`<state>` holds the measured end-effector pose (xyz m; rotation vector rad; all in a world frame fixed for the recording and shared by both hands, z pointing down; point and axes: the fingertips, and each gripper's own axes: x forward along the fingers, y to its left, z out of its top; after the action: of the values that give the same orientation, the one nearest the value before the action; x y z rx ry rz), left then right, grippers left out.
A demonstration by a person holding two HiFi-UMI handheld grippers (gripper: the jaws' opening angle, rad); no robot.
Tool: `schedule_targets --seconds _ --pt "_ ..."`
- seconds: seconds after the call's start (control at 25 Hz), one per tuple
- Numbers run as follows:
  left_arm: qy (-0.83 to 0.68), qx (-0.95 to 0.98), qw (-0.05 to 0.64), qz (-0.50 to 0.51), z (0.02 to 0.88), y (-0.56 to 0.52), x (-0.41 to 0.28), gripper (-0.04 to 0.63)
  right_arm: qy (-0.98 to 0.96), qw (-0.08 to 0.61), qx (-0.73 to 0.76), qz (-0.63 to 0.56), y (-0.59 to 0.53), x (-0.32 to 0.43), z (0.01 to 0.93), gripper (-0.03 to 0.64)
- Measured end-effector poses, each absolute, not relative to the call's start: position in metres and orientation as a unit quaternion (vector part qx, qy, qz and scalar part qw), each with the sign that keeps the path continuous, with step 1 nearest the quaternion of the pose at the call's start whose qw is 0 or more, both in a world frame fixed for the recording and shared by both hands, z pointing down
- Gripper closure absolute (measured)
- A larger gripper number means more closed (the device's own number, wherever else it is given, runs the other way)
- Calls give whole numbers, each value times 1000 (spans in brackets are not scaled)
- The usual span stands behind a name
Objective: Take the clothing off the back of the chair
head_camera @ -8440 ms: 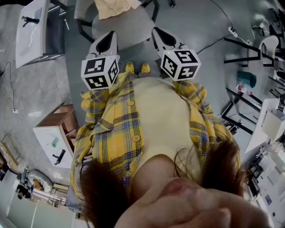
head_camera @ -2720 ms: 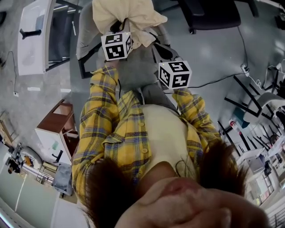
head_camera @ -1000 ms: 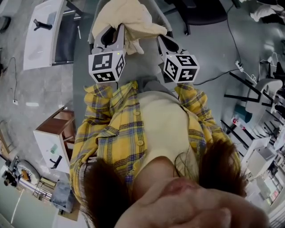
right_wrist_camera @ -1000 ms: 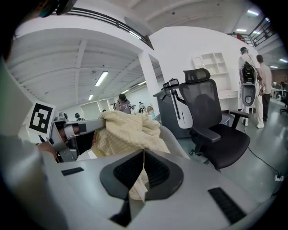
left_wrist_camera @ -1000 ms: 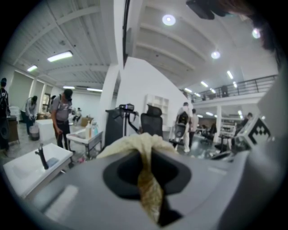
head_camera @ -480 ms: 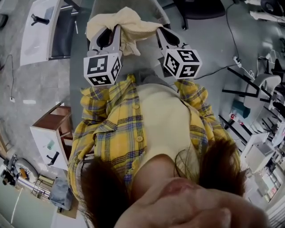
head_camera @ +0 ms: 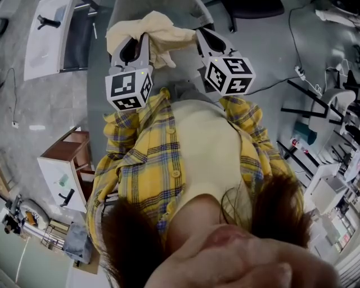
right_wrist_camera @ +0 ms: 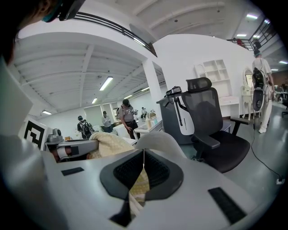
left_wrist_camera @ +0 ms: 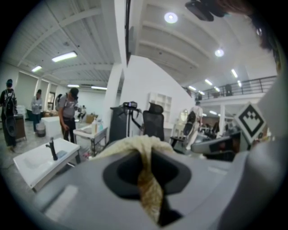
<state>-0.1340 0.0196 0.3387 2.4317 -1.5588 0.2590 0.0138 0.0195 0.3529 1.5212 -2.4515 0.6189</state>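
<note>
Head camera looks steeply down — left claw (head_camera: 135, 44) and right claw (head_camera: 203, 36) cameras face outward, sharing the cloth (head_camera: 163, 28)

Your left gripper (head_camera: 136, 40), which earlier reaches far out to the cream garment (head_camera: 160, 29) on the chair (head_camera: 128, 8), now sits back near your chest, clamped on the fabric. Your right gripper (head_camera: 206, 37) now pinches it too. The garment now hangs bunched between them, nearer you.
</note>
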Motion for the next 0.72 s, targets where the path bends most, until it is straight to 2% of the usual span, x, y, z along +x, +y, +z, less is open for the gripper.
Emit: schedule_targets --seconds 0.72 --pt "-536 825 147 102 358 33 -135 541 -822 96 522 205 25 19 354 603"
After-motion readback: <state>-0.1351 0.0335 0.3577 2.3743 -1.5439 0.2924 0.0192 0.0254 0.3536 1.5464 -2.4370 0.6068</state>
